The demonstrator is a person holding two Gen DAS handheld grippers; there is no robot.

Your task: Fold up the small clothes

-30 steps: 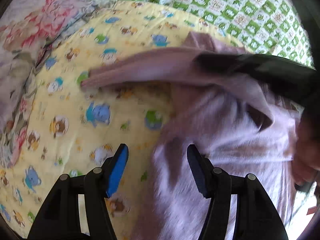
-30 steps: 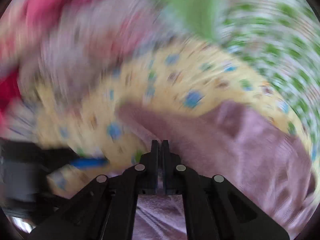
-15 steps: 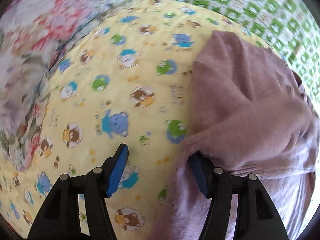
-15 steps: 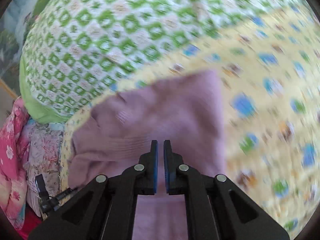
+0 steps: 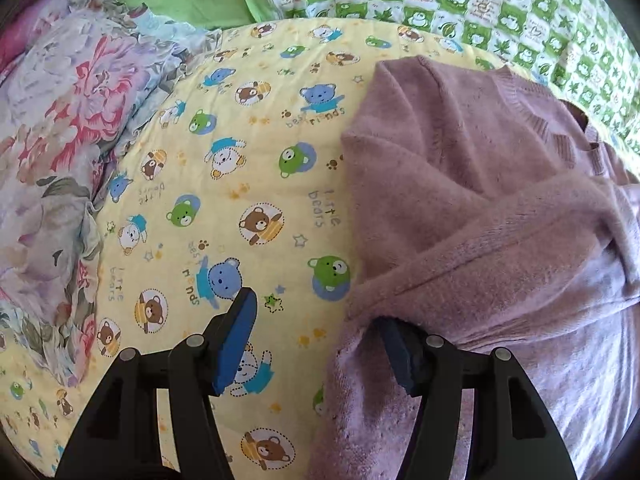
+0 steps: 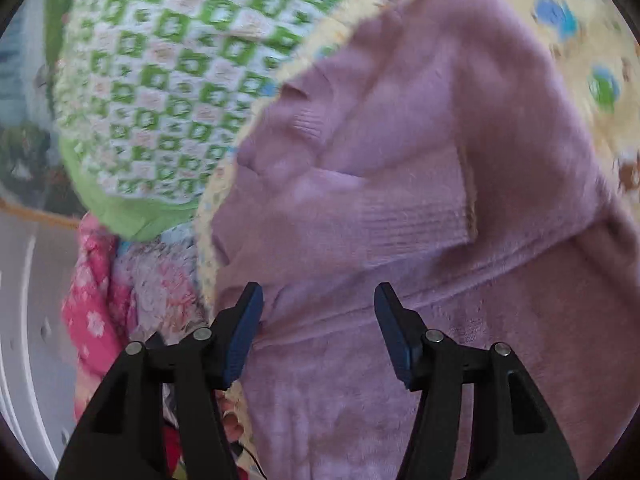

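A small mauve knitted sweater (image 5: 472,208) lies on a yellow bear-print blanket (image 5: 240,184), with one sleeve folded across its body. My left gripper (image 5: 316,340) is open at the sweater's left edge; its right finger (image 5: 396,356) is tucked under the folded sleeve's edge, its left finger (image 5: 236,336) over the blanket. In the right wrist view the sweater (image 6: 420,184) fills the frame and the ribbed cuff (image 6: 416,220) lies on the body. My right gripper (image 6: 318,332) is open just above the sweater, holding nothing.
A green-and-white checked quilt (image 5: 480,4) lies beyond the blanket, and it shows in the right wrist view (image 6: 160,80). Floral bedding (image 5: 68,140) is heaped at the left. Pink flowered cloth (image 6: 96,312) and pale floor (image 6: 24,320) lie off the blanket's edge.
My right gripper carried the sleeve across the sweater's body, then opened and let it go. The sleeve now lies folded over. My left gripper stayed open at the sweater's edge.
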